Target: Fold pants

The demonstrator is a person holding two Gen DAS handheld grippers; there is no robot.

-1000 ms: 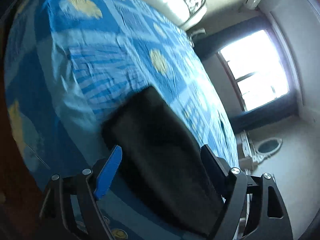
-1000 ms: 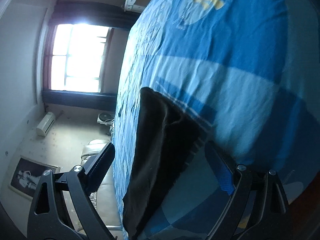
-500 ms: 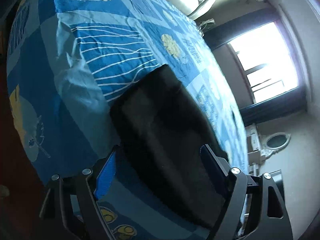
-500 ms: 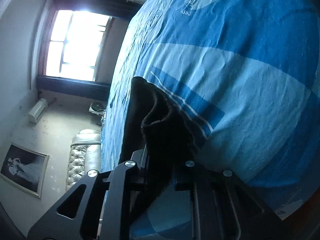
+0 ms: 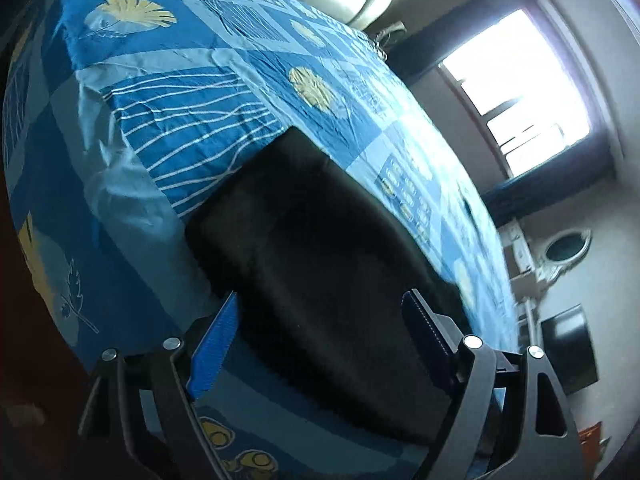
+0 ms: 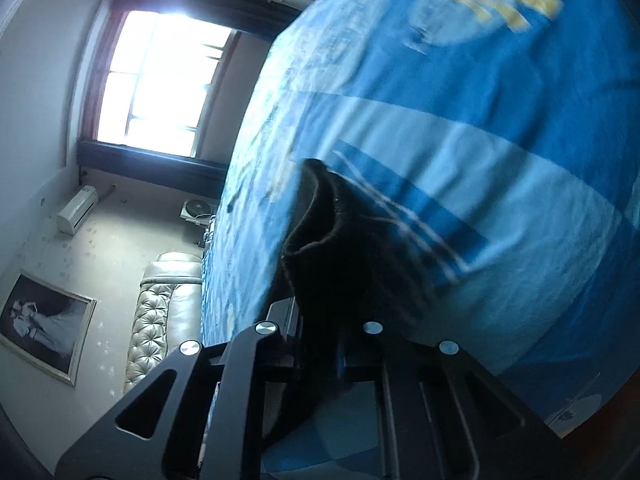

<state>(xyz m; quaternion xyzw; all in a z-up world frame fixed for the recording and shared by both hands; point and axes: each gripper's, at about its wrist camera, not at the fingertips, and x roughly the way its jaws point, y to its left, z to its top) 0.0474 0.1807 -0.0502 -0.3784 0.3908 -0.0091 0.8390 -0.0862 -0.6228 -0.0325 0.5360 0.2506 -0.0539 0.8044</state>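
The pants (image 5: 320, 264) lie as a dark, already doubled slab on the bed (image 5: 168, 92), near its close edge, on the blue sheet with its shell and wave prints. The right hand-held gripper (image 6: 340, 344) is clamped on one edge of them: its fingers are drawn together on the cloth, and a loose flap (image 6: 316, 216) of the dark fabric stands up from the sheet just beyond the fingers, curled open like a lip. The left hand-held gripper (image 5: 320, 336) hangs over the near part of the pants with its blue finger (image 5: 214, 350) and its dark one well apart, straddling the fabric but holding nothing that I can see. My reading is that a further fold is being set up: one end is pinched, the other is not yet taken. The next move seems to call for the left gripper to drop onto the matching edge and close on all the layers, not just the top one, so that both grippers can lift together and carry the edge across to the far side evenly. The risk, as I judge it, is that a one-sided lift would drag the slab askew or pull the earlier fold open. The cloth looks thick and soft, so it should drape rather than hold a crease.
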